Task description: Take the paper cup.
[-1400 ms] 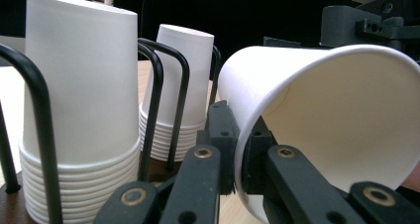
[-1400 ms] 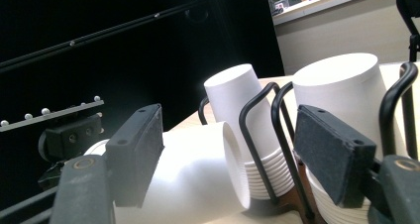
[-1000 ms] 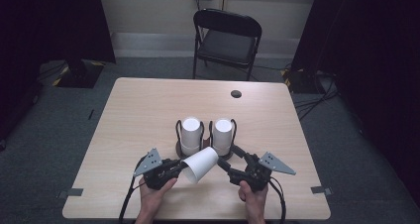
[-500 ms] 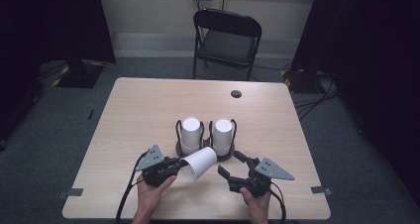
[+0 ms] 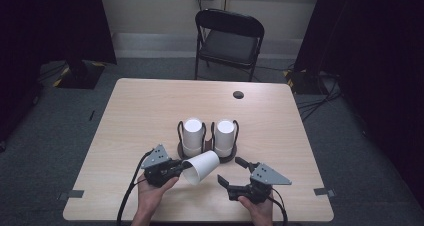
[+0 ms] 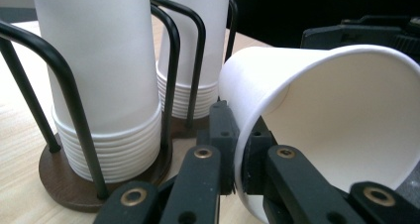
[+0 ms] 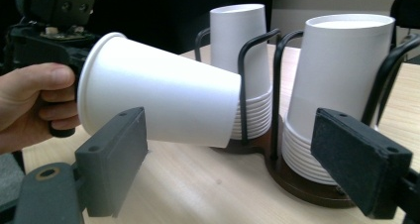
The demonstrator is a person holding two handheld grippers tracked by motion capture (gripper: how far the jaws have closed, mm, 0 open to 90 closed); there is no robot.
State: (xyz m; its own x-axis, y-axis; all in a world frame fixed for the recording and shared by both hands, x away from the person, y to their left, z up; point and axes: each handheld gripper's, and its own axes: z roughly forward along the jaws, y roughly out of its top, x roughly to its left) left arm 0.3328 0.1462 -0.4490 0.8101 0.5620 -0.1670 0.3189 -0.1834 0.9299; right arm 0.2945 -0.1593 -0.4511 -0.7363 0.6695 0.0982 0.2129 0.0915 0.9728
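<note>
My left gripper is shut on the rim of a single white paper cup, held on its side just above the table with its base toward the cup holder. A dark wire holder carries two upside-down stacks of white cups. My right gripper is open, wide apart, near the table's front edge and to the right of the held cup, its jaws aimed toward the cup and the holder.
The light wooden table has a small dark round hole cover at its far right. A black folding chair stands behind the table. Dark curtains hang on both sides, and cables lie on the floor at right.
My right gripper has drawn back toward the front edge and away from the held cup. The left gripper keeps the cup in nearly the same place.
</note>
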